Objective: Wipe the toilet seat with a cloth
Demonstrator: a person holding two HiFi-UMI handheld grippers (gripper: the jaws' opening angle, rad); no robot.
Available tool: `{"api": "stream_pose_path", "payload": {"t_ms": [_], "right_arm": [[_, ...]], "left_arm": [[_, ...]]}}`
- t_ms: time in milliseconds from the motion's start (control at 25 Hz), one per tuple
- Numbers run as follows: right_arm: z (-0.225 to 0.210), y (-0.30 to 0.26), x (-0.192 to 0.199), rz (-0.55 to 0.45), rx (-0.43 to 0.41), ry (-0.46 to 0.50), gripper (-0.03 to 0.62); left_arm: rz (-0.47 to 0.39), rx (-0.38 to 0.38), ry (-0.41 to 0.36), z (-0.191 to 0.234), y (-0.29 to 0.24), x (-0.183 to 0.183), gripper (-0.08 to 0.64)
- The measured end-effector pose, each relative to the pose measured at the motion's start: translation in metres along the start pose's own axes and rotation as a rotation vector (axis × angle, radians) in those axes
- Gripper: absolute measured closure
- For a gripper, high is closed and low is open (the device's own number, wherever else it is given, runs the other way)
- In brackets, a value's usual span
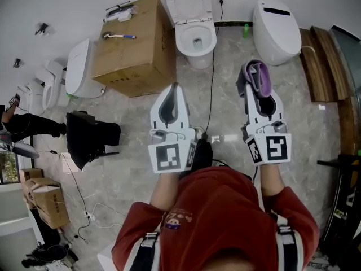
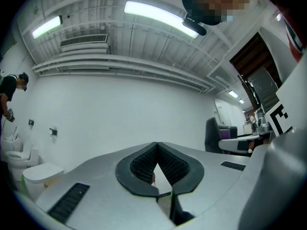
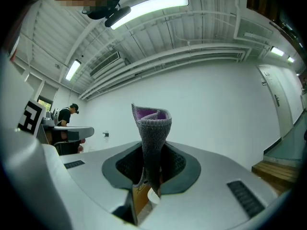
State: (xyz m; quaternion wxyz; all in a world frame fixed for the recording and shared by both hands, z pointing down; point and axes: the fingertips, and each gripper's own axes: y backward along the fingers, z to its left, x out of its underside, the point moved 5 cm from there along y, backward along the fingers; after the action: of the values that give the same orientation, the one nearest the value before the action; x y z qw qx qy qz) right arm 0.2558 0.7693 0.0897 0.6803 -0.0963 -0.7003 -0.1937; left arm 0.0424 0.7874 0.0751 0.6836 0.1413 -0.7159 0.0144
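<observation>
**Tong state.** The left tongs (image 2: 157,147) are closed pad against pad, with nothing between them. The right tongs (image 3: 151,150) are clamped on a folded cloth (image 3: 152,123), grey knit outside and purple inside. The cloth stands up out of the pads, and in the head view it drapes over the tong tips.

**Position of task items.** In the head view, both tongs are held out in front of the person, side by side and pointing roughly level toward the far wall. The target toilet (image 1: 196,38) stands against that wall with its lid raised, so the toilet seat (image 1: 180,36) lies exposed on the bowl. It sits ahead of the gap between the two tongs and well apart from both. A cardboard box (image 1: 135,47) stands just to its left, and a second toilet with a closed lid (image 1: 276,30) stands to its right. A black cable (image 1: 212,89) runs across the floor (image 1: 135,151) from the wall toward the person.

**Progress.**
- Done: the cloth is secured in the right tongs and the lid is already up.
- Not yet done: the cloth has no contact with the seat, so wiping has not started.

**Remaining, as judged.**
- Close the distance to the toilet.
- Tilt the right tongs downward.
- Lay the cloth on the seat ring and draw it around the full ring.

The left tongs appear to have no role at this stage.
</observation>
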Motion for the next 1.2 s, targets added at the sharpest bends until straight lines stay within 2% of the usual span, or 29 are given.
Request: {"api": "stream_pose_path", "payload": {"t_ms": [240, 400, 640, 920, 1200], "right_arm": [[0.011, -0.093, 0.009, 0.013, -0.013, 0.01, 0.52], [0.023, -0.156, 0.012, 0.027, -0.018, 0.018, 0.52], [0.035, -0.232, 0.015, 0.033, -0.007, 0.031, 0.52], [0.045, -0.279, 0.02, 0.032, 0.021, 0.033, 0.52], [0.034, -0.304, 0.026, 0.028, 0.047, 0.023, 0.52]], "left_arm": [[-0.019, -0.022, -0.004, 0.066, -0.061, 0.008, 0.546], [-0.021, -0.042, 0.043, 0.11, -0.104, 0.015, 0.546], [-0.023, -0.042, 0.058, 0.166, -0.156, 0.027, 0.546], [-0.029, -0.021, 0.077, 0.204, -0.192, 0.037, 0.546], [-0.053, 0.001, 0.04, 0.216, -0.22, 0.042, 0.546]]}}
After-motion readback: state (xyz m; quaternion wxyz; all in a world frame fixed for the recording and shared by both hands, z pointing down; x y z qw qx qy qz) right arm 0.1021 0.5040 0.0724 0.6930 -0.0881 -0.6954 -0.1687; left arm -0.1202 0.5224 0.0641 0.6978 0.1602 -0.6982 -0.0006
